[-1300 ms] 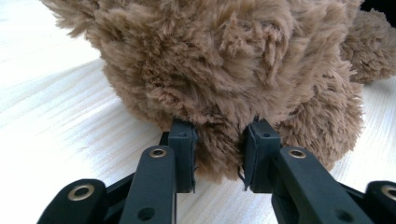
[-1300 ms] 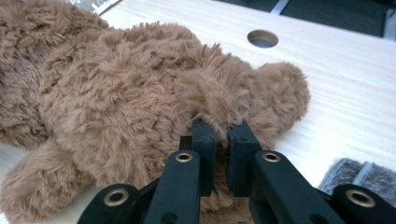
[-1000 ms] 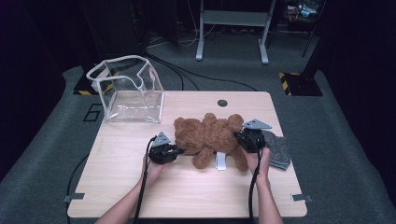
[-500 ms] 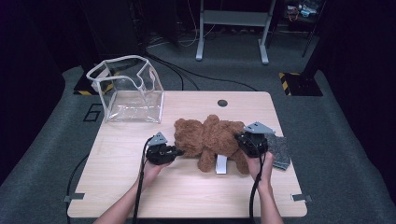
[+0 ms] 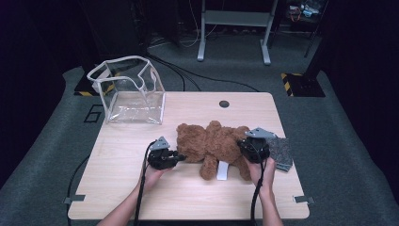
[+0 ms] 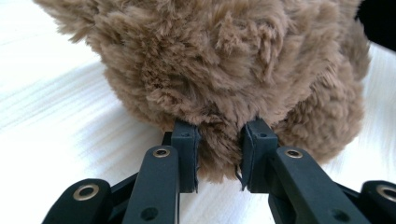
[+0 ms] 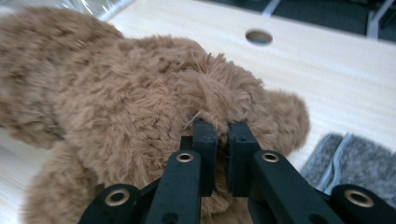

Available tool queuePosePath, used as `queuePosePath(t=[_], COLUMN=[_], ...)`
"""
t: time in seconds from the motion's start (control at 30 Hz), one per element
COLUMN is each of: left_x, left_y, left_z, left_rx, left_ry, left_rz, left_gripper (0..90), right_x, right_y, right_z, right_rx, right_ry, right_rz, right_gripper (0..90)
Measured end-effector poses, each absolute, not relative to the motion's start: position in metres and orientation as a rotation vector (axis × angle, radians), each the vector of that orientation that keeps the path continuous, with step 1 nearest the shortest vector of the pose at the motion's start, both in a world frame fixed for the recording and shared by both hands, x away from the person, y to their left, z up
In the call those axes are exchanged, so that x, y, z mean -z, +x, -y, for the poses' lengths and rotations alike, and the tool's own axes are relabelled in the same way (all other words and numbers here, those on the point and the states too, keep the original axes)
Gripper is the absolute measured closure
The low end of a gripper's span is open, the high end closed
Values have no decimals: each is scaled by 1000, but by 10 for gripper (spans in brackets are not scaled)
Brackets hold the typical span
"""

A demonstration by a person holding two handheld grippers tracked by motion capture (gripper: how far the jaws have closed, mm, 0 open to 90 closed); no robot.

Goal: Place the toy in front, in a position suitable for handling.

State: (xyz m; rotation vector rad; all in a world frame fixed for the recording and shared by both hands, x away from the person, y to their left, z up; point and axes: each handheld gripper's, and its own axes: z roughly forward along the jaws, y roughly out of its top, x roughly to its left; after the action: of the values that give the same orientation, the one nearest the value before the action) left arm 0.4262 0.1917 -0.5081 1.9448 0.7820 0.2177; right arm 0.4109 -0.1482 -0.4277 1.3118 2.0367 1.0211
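A brown plush teddy bear (image 5: 214, 143) lies across the middle of the wooden table (image 5: 131, 188), a white tag under it. My left gripper (image 5: 179, 157) meets the bear's left end; in the left gripper view its jaws pinch a tuft of the bear's fur (image 6: 224, 84), so my left gripper (image 6: 219, 154) is shut on it. My right gripper (image 5: 245, 146) holds the bear's right end. In the right gripper view the bear (image 7: 112, 102) fills the left half, and my right gripper (image 7: 222, 144) is shut tight on a fold of fur.
A clear plastic pouch (image 5: 129, 92) with white trim stands open at the table's back left. A grey felt pad (image 5: 282, 151) lies by the right edge, also seen as the grey felt pad (image 7: 355, 163). A cable hole (image 5: 224, 103) sits near the back edge.
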Motion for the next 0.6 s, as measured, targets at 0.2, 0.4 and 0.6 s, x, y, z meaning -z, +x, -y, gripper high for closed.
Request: queuePosePath(t=[0.2,0.4,0.6], left_x=[513,513,515], left_y=[420,420,418], left_z=[-189,-191,-190], left_rx=[-293,-320,-331], left_ry=[1954,1973,1973], left_rz=[-756,-760,-765], left_gripper=[679,582,615], right_x=[444,434,428], right_y=[418,415,405], right_z=[154,163,191], right_rx=[-1047,-1071,-1121], right_ry=[1365,1382,1397], right_rz=[-2051,-2055,-2005], right_gripper=[831,467,220])
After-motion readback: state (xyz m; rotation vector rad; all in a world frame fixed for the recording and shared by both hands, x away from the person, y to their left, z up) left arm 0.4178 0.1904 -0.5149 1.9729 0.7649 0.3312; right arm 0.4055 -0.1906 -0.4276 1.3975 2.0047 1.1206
